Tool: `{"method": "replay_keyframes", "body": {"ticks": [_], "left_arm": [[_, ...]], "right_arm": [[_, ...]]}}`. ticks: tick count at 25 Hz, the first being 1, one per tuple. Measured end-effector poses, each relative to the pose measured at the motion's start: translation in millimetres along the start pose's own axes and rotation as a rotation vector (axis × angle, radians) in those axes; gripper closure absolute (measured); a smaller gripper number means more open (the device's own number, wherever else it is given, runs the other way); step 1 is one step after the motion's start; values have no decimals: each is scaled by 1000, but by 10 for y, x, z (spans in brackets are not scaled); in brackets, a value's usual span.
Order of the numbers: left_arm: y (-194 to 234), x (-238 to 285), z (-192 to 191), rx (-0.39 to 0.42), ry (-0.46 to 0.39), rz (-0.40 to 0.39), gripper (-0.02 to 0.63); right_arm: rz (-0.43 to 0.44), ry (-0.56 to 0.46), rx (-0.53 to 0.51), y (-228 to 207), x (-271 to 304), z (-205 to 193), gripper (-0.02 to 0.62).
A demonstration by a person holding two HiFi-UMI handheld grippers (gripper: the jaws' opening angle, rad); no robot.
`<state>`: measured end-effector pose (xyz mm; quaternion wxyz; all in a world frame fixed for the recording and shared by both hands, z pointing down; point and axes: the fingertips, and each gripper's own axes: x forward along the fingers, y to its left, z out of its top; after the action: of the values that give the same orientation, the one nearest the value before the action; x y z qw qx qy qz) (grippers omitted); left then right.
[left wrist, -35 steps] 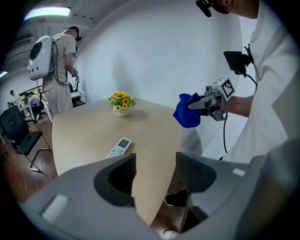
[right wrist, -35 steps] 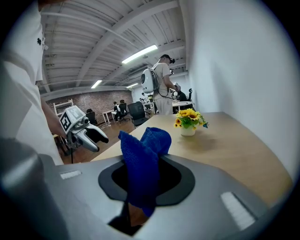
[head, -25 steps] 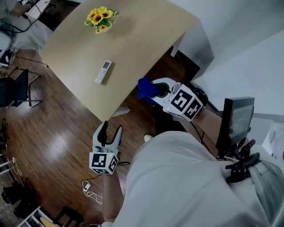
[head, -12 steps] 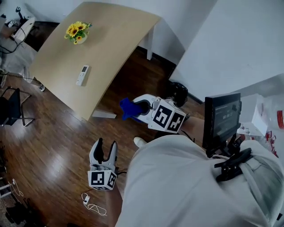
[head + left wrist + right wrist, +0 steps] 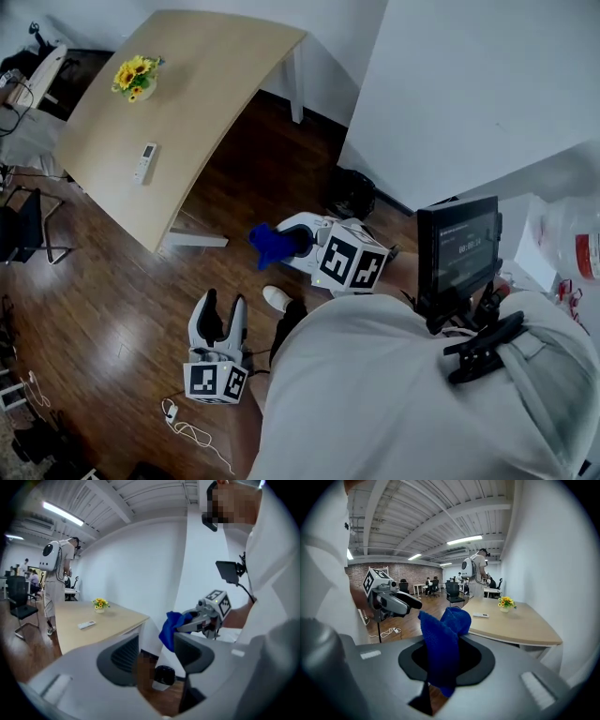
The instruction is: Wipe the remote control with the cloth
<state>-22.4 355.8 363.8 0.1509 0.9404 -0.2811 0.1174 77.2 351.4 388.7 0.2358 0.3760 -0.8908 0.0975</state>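
Note:
The white remote control lies on the light wooden table, far from both grippers; it also shows small in the left gripper view and the right gripper view. My right gripper is shut on a bunched blue cloth, which hangs over the jaws above the dark wood floor. My left gripper is lower left of it, over the floor. Its jaws are closing, a gap still shows and nothing is between them. The cloth appears beyond them.
A vase of yellow flowers stands on the table near the remote. A black bin sits by the white wall, a chair at the left, cables on the floor. A person with a backpack stands beyond the table.
The table has drawn away to the upper left. The right gripper with the cloth, earlier at the table's edge, is now over open floor. The left jaws have narrowed.

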Motion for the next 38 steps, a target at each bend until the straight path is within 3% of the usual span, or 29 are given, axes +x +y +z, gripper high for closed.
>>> {"method": "replay_keyframes", "body": {"ticks": [11,38], "left_arm": [[-894,-25,-299,11,48,-2,353],[-1302,-55,-328,60,35,23,359]], "right_arm": [[27,-22,-2,200,-674,-389,518],[-1,-97,-54,330,-1212,-416,517]]}}
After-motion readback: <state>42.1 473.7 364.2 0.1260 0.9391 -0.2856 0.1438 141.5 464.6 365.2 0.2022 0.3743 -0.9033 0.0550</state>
